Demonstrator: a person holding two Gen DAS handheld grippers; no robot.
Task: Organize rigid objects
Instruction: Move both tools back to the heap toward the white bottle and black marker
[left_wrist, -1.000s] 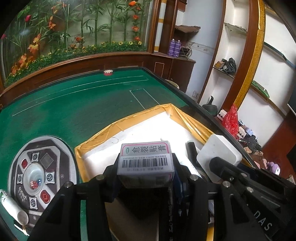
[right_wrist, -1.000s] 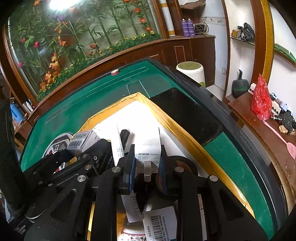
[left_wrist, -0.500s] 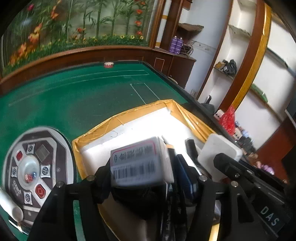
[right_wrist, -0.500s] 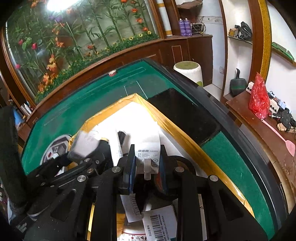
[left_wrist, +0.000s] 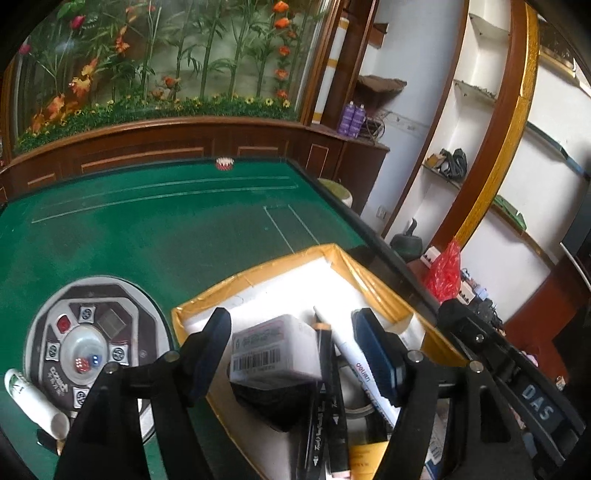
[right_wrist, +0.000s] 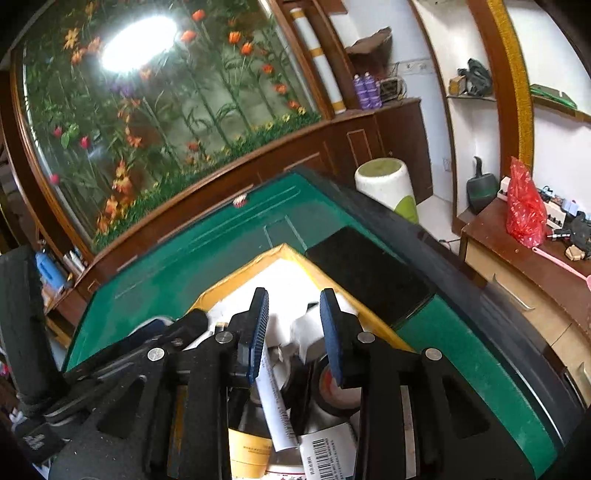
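Left wrist view: the left gripper (left_wrist: 291, 354) is opening, its pads clear of the small barcoded box (left_wrist: 275, 350) lying between them in the yellow-rimmed tray (left_wrist: 258, 273); a white tube (left_wrist: 35, 402) lies at eight o'clock on the green table (left_wrist: 147, 229).

Right wrist view: the right gripper (right_wrist: 295, 332) is opening over the tray's clutter, gripping nothing; a white packet (right_wrist: 306, 328) sits between its fingers.

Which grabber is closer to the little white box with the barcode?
Left. The left gripper has the small white barcoded box between its opening jaws, untouched by either pad. The right gripper is farther right, over the same yellow-rimmed tray.
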